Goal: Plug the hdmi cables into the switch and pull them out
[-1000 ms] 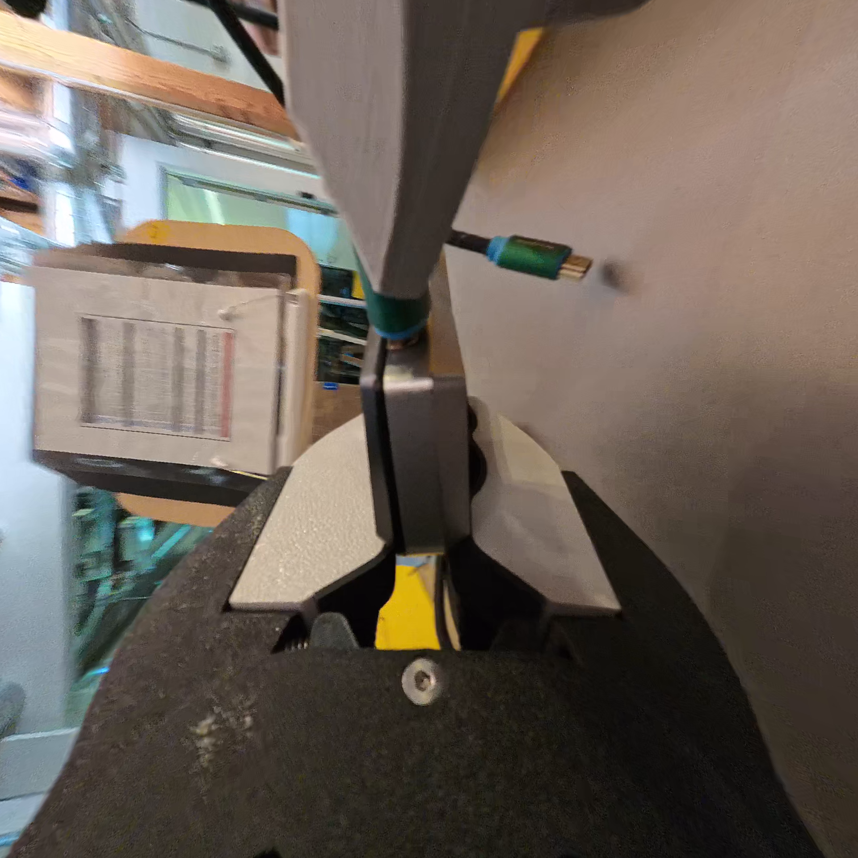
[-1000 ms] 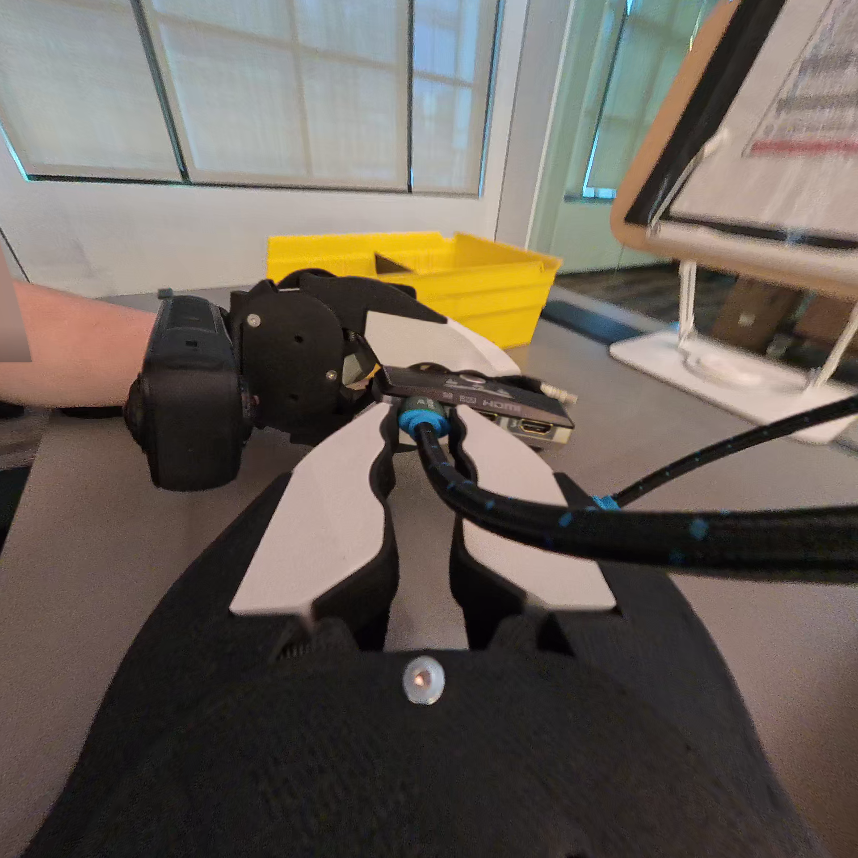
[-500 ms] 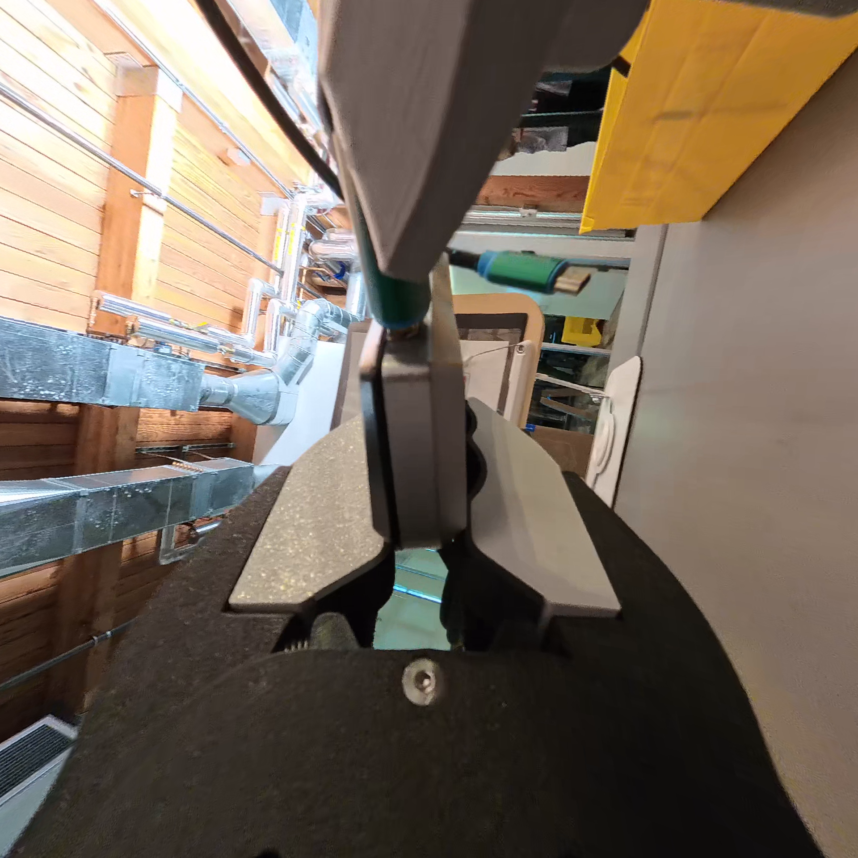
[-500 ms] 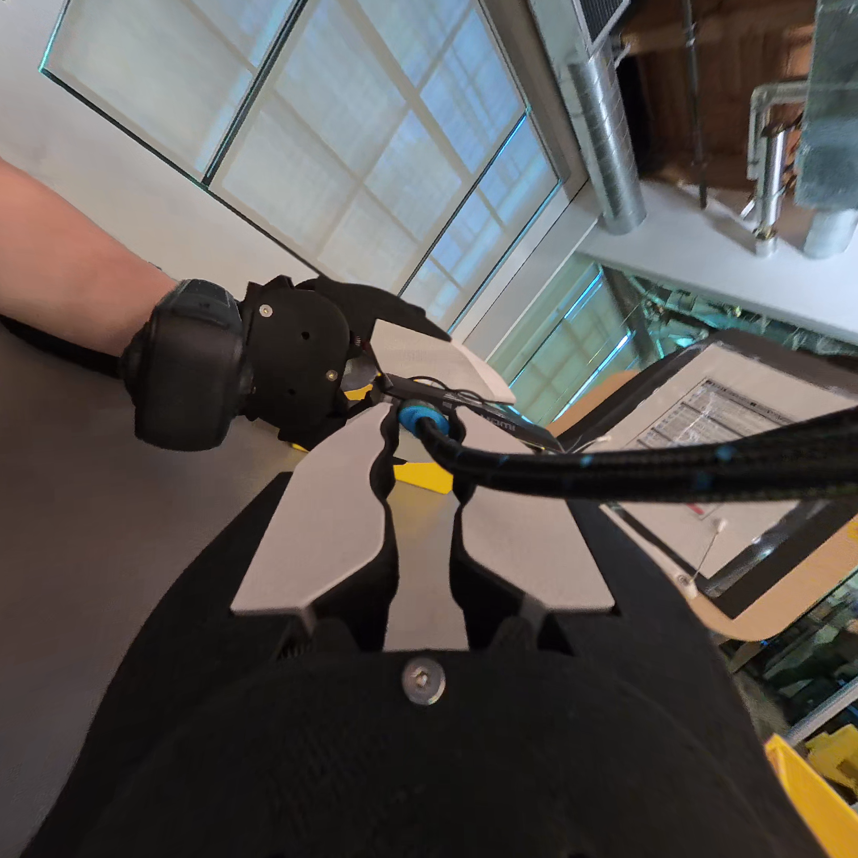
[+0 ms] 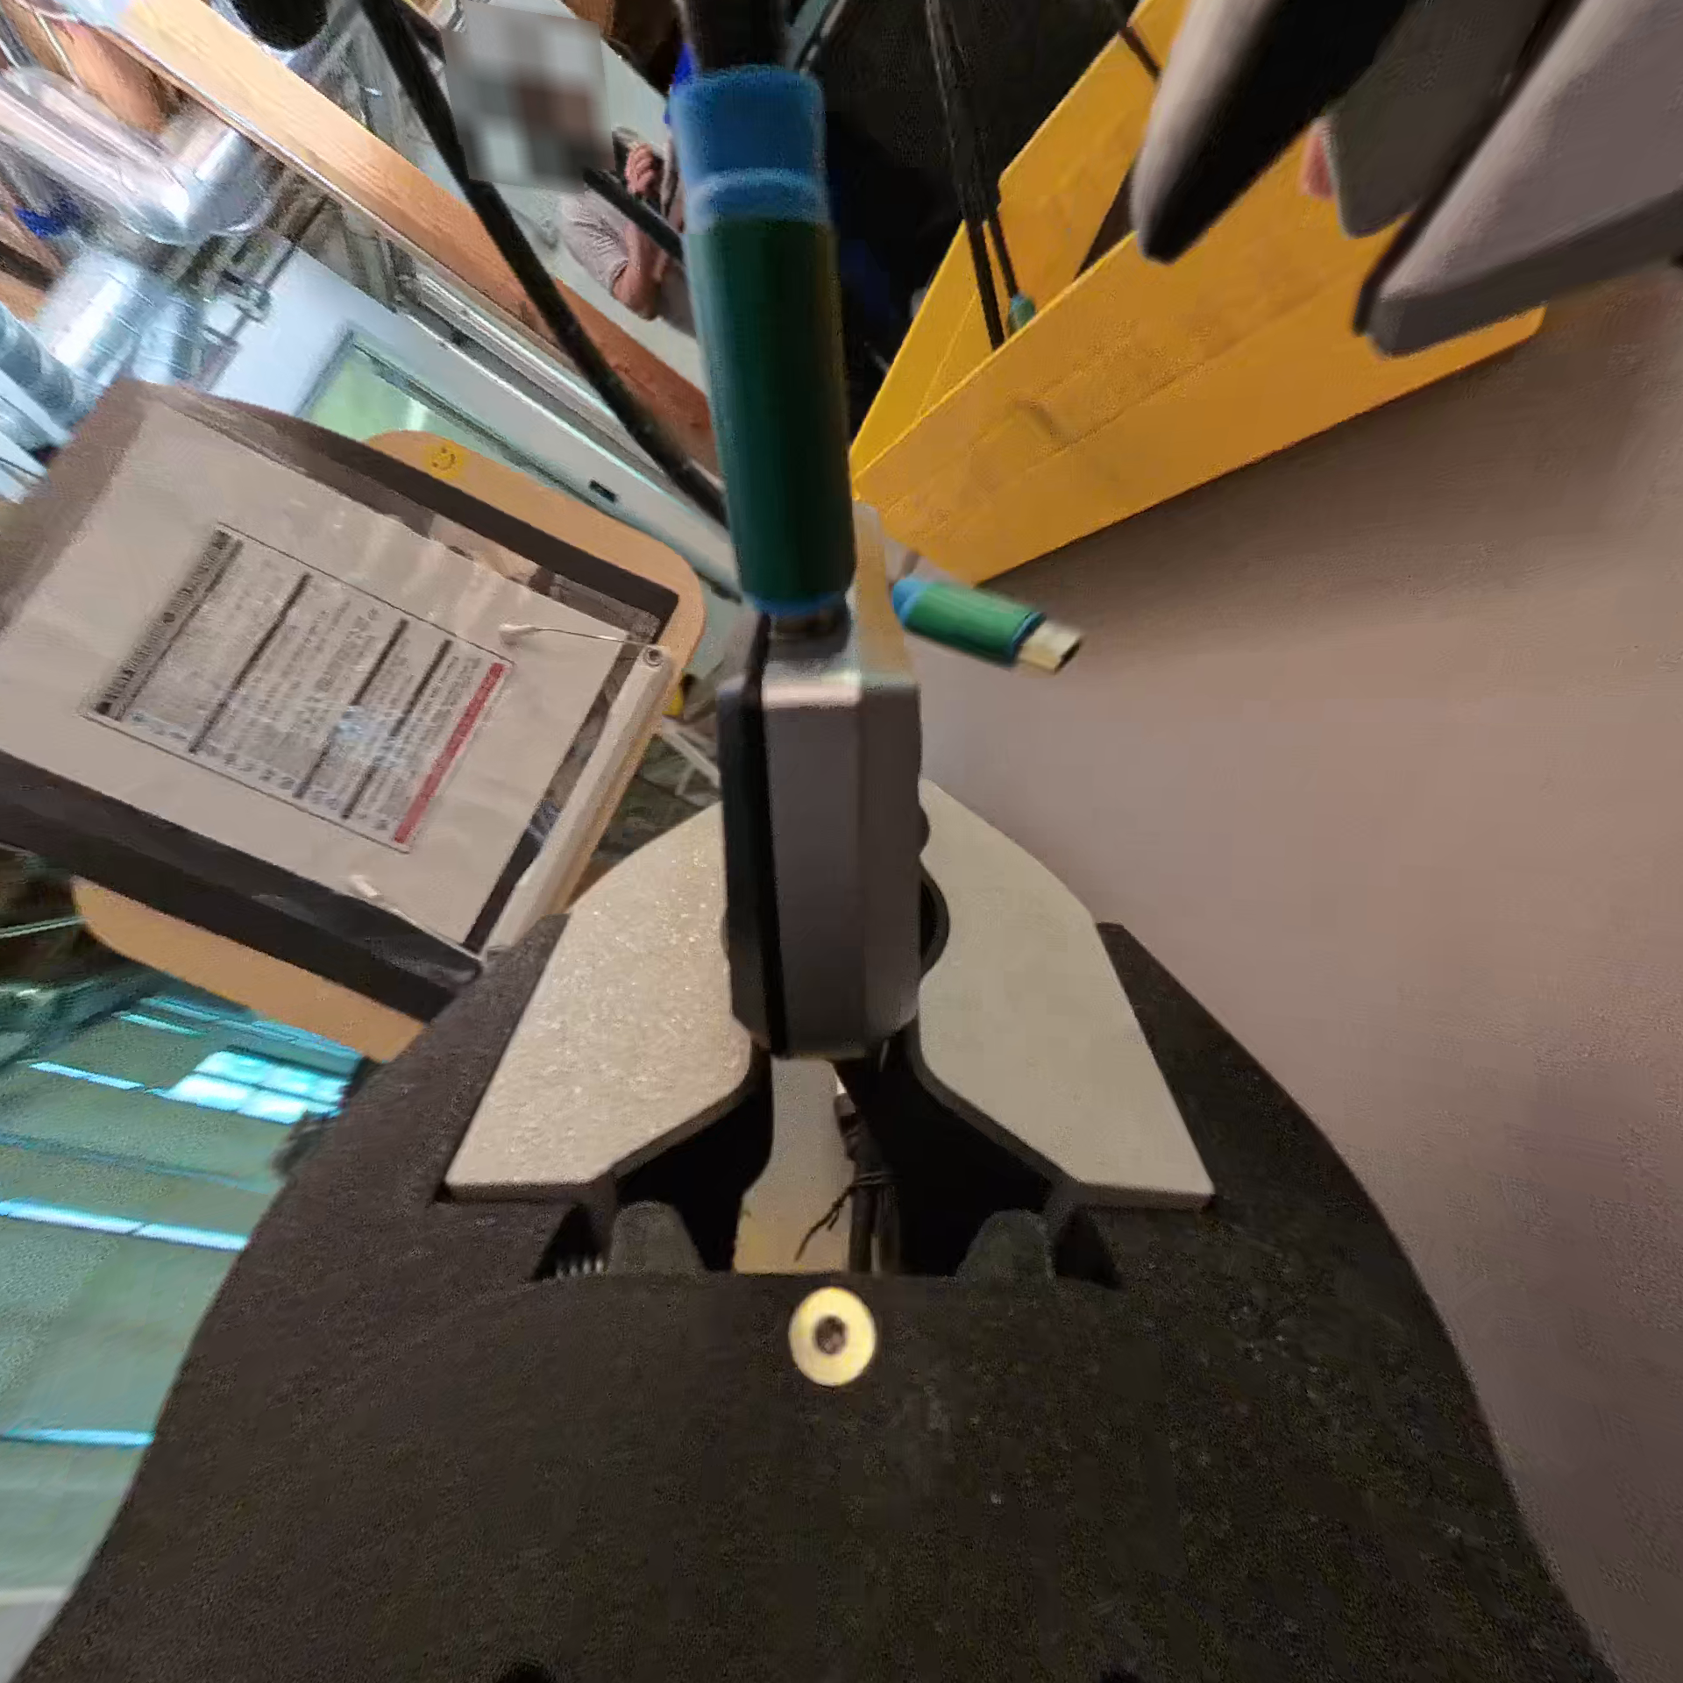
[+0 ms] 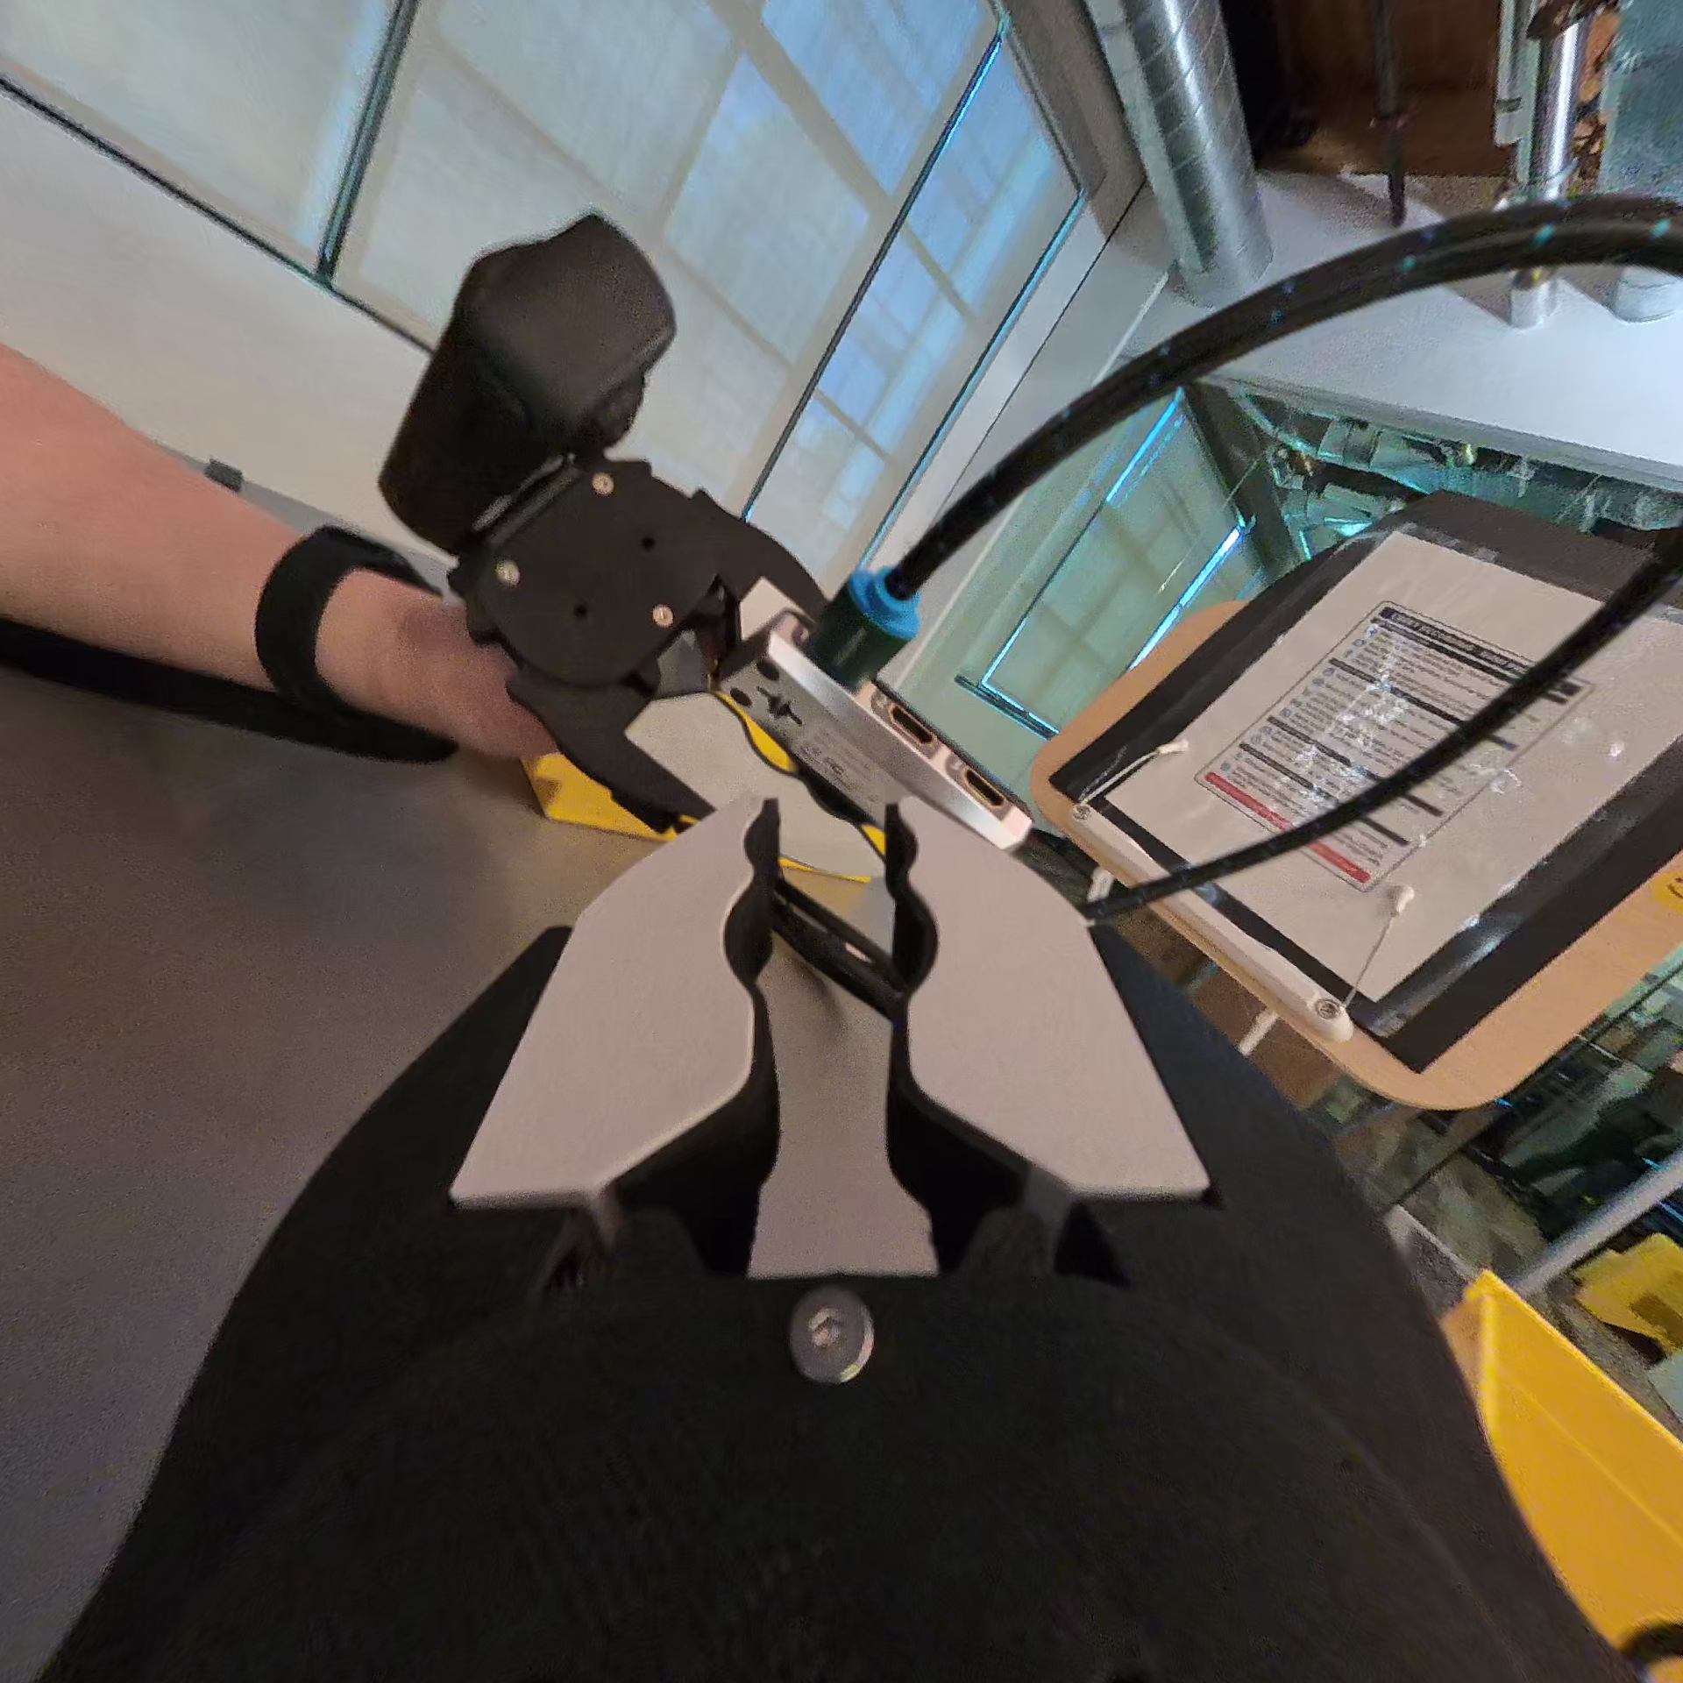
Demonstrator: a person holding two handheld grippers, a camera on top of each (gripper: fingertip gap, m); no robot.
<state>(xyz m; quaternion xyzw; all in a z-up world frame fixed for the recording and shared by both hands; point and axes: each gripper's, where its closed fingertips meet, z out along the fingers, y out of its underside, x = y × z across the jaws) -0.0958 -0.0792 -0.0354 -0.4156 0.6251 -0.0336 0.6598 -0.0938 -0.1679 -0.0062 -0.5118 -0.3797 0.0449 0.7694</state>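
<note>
My left gripper [image 5: 824, 810] is shut on the grey metal switch [image 5: 810, 892] and holds it above the table. A green HDMI plug with a blue collar [image 5: 774, 392] sits in the switch's end port. A second green plug [image 5: 974, 624] lies loose on the table beyond. In the right wrist view the switch [image 6: 847, 738] shows two empty side ports. The inserted plug [image 6: 856, 628] trails a black cable [image 6: 1184, 346] arcing right. My right gripper [image 6: 831, 847] is slightly open, empty, and a short way back from the switch.
A yellow bin [image 5: 1138, 364] with more cables stands on the grey table [image 5: 1320, 911]. A framed sheet on a wooden stand [image 6: 1348, 783] is to the right of the switch. A black cable [image 6: 838, 956] crosses behind my right fingers. A person's forearm [image 6: 109, 510] holds the left gripper. My hands' fingertips stand some 9 cm from each other.
My right gripper has let go of the inserted plug and drawn back from the switch. My left gripper has tilted while keeping hold of the switch.
</note>
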